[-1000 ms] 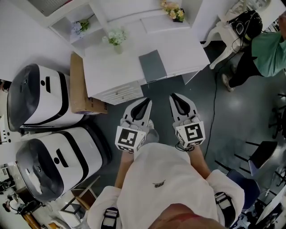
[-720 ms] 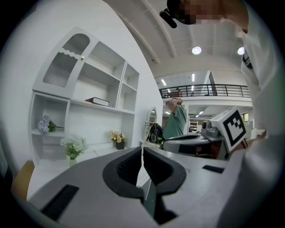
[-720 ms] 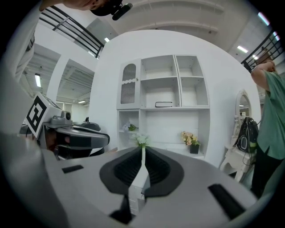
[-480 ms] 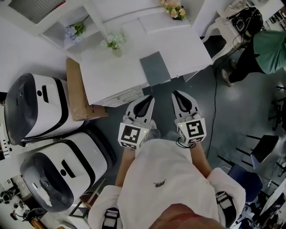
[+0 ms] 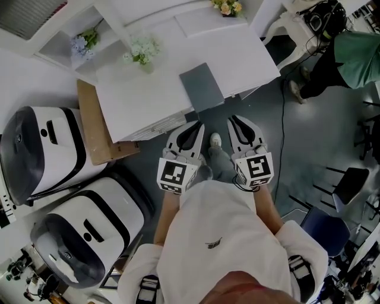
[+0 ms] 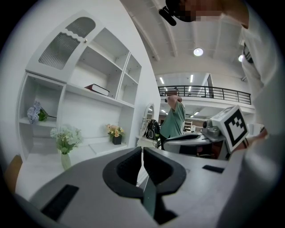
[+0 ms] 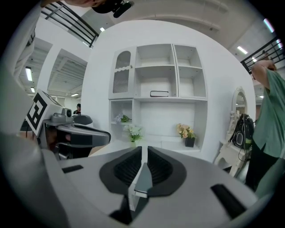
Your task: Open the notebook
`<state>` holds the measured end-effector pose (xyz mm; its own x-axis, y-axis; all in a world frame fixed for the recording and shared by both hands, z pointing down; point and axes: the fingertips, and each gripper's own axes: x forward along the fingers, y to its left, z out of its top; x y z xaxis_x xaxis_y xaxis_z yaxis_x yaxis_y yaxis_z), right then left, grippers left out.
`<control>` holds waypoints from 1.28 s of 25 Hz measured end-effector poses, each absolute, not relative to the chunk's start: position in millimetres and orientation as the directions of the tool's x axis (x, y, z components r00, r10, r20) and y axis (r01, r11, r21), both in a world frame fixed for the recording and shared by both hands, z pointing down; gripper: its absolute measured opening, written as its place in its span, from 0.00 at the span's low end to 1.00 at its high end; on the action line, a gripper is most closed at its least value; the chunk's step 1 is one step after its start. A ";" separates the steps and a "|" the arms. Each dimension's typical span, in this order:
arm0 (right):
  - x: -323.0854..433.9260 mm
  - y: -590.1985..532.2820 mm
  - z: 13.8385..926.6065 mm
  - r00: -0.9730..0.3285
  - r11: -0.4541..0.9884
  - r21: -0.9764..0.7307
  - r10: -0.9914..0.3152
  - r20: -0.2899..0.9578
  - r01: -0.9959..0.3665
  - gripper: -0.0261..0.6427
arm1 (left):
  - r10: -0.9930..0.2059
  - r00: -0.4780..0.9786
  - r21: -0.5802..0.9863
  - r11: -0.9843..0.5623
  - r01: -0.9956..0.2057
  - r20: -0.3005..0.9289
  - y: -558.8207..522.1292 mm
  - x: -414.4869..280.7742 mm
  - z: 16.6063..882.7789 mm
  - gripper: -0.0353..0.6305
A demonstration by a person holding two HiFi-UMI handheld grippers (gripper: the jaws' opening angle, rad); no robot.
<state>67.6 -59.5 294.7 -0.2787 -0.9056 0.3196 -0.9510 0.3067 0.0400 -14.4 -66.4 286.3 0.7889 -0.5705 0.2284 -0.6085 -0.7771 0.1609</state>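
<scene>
A closed grey notebook (image 5: 202,88) lies flat on the white desk (image 5: 142,95), close to its front edge. Both grippers hover side by side just short of that edge, pointing at the desk. My left gripper (image 5: 199,123) sits below the notebook's near left corner, with its jaws together and nothing held. My right gripper (image 5: 233,117) is below the near right corner, likewise shut and empty. In the left gripper view the left gripper (image 6: 142,150) shows its dark pads meeting. The right gripper (image 7: 144,149) looks the same in the right gripper view.
A vase of white flowers (image 5: 141,54) and a pot of yellow flowers (image 5: 225,7) stand further back on the desk. A cardboard box (image 5: 95,127) leans at the desk's left. Two white-and-black machines (image 5: 35,154) (image 5: 89,225) fill the left. A person in green (image 5: 350,50) stands at the far right.
Both grippers have come forward and lower toward the desk's front edge, still side by side. Their jaws have stayed together. The notebook has not moved.
</scene>
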 end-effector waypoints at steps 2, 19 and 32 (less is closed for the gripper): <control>71.6 -63.2 301.1 -0.274 0.303 0.036 -0.903 0.332 -0.952 0.04 | -0.563 0.792 0.169 -0.779 -0.604 0.238 -70.3 -10.1 292.2 0.05; 98.4 -113.3 375.2 -0.302 0.321 -0.030 -0.851 0.429 -0.947 0.04 | -0.520 0.796 0.203 -0.782 -0.590 0.310 -115.8 29.5 351.0 0.05; 116.6 -143.8 424.8 -0.320 0.330 -0.069 -0.812 0.487 -0.942 0.04 | -0.484 0.799 0.228 -0.784 -0.577 0.356 -154.9 54.9 400.7 0.05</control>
<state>116.6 -143.8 424.8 -0.3201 -0.8125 0.4873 -0.9416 0.3297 -0.0688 54.9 -154.9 400.7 0.7991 -0.4842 0.3563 -0.5769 -0.7843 0.2281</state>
